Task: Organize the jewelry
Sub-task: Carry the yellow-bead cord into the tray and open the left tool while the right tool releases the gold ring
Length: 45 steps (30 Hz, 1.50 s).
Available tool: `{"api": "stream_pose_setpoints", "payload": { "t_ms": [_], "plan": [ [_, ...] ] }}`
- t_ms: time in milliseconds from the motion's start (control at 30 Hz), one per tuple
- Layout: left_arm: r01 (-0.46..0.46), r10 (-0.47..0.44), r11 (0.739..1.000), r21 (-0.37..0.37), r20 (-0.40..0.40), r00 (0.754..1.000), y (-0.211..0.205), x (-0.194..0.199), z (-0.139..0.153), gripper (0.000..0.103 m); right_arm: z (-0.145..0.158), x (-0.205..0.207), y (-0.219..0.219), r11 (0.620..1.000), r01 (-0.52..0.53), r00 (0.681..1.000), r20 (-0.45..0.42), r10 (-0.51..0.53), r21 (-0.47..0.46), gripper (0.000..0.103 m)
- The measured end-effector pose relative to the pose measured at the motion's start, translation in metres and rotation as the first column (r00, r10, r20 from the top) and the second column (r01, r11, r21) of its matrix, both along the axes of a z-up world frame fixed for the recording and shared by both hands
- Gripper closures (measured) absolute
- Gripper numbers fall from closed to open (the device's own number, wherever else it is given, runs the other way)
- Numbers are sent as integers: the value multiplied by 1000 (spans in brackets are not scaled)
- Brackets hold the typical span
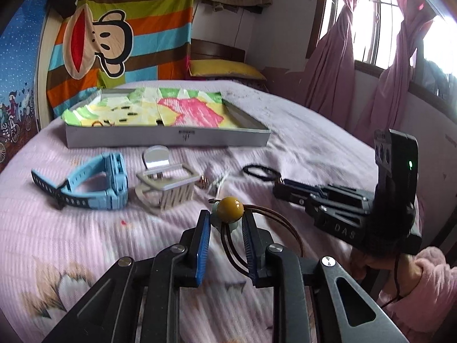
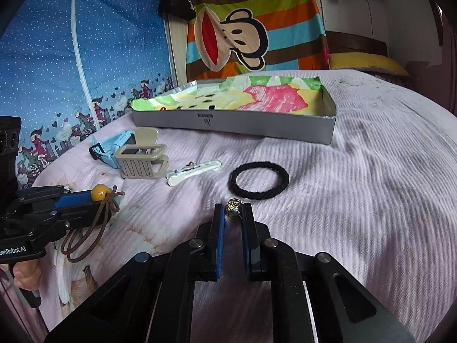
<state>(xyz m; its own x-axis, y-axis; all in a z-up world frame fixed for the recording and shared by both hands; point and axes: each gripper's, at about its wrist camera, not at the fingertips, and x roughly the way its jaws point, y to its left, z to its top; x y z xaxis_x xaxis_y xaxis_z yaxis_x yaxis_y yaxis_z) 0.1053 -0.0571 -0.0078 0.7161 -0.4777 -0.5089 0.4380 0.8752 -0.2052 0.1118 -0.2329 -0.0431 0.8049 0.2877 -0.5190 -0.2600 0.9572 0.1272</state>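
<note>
Yellow-bead cord (image 1: pixel 230 206) clamped in left hand-held gripper (image 1: pixel 225 223); right hand-held gripper (image 2: pixel 233 214) pinches gold ring (image 2: pixel 233 211).

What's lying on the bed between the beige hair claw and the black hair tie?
In the right wrist view, a white hair clip lies between the beige hair claw and the black hair tie.

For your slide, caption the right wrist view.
Right claw pinches a gold ring near a black hair tie.

On the bed (image 2: pixel 371 185), watch (image 1: pixel 94 183), clip (image 1: pixel 165 183) and hair tie (image 2: pixel 259 181) lie before the box (image 2: pixel 234 125).
</note>
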Motion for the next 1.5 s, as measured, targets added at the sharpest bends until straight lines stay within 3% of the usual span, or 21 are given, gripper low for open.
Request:
{"api": "stream_pose_setpoints", "payload": {
  "t_ms": [267,600,767,967,1233,1500],
  "plan": [
    [-77,77,997,-9,40,996,7,43,45,82,29,9,4,1000,-17,997,75,15,26,93],
    [-194,195,980,36,-33,980,18,136,62,81,61,70,25,998,-58,994,96,54,39,93],
    [-251,258,966,65,-128,958,31,185,48,81,63,125,33,997,-41,999,31,39,59,93],
    [-258,278,959,118,-220,935,33,210,30,81,46,170,39,999,-14,996,-91,18,47,93],
    [-251,295,949,193,-247,923,29,221,22,81,24,202,45,1000,-30,966,-258,31,9,93],
    [-253,297,948,195,-246,923,32,218,21,79,23,204,49,999,-47,961,-274,45,-1,93]
  ]
}}
